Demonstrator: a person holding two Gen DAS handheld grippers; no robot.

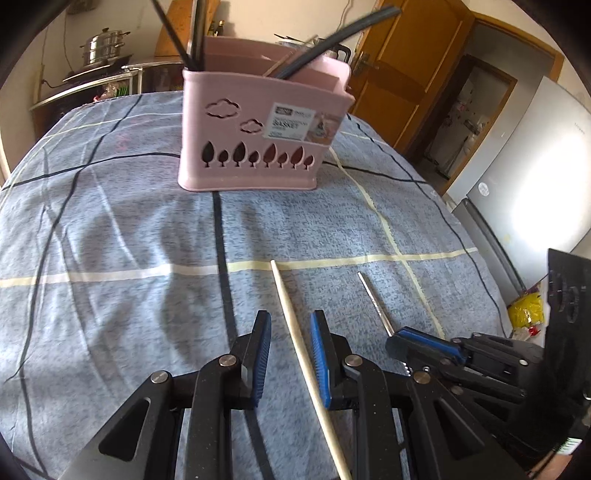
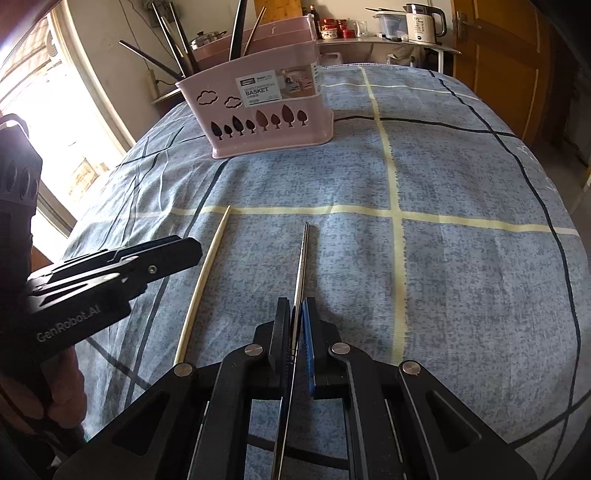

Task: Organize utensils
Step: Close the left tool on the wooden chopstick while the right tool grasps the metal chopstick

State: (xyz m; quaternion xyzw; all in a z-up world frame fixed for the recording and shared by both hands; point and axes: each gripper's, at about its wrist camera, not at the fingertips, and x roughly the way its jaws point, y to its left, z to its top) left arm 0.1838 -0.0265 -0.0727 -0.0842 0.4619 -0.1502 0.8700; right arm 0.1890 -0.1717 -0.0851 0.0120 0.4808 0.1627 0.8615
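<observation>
On the checked cloth before the pink basket, your right gripper has its jaws clamped on the metal chopstick; your left gripper's jaws straddle the wooden chopstick, not pinching it.

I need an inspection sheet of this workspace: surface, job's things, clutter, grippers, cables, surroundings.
Surface: table under blue checked cloth, wrinkled.
Job's things: pink utensil basket upright, already holding dark utensils; wooden chopstick and metal chopstick lying on the cloth, apart.
Clutter: nothing seen on the cloth.
Grippers: left gripper open, straddling the wooden chopstick, pads not pressing; right gripper shut on the metal chopstick.
Cables: one wire on the far wall by the window.
Surroundings: steel pot, electric kettle, wooden door, refrigerator.
</observation>
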